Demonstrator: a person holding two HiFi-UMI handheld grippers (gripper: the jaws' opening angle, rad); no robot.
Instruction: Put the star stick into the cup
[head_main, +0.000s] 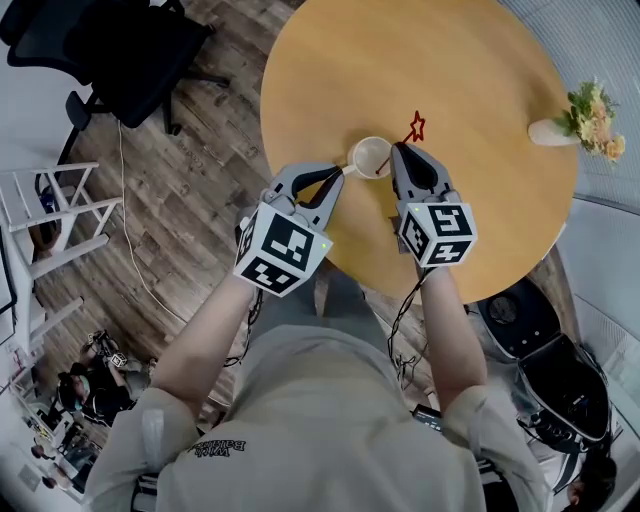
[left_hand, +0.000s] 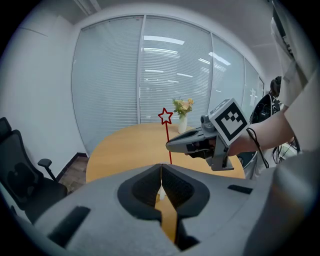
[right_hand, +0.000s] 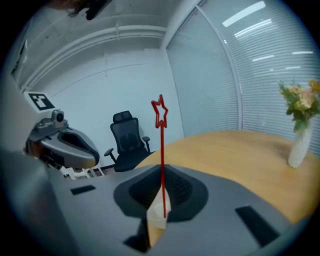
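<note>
Right gripper (head_main: 397, 150) clamps star stick (right_hand: 161, 150) over cup (head_main: 368, 155) — left gripper (head_main: 338, 172) pinches rim.

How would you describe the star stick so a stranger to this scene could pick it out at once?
Find the round wooden table, then the pale cup near the person's edge of it. At the cup, the right hand-held gripper pinches the star stick, thin and red. The outlined red star at its top sets it apart from the white flower vase at the table's rim.
</note>
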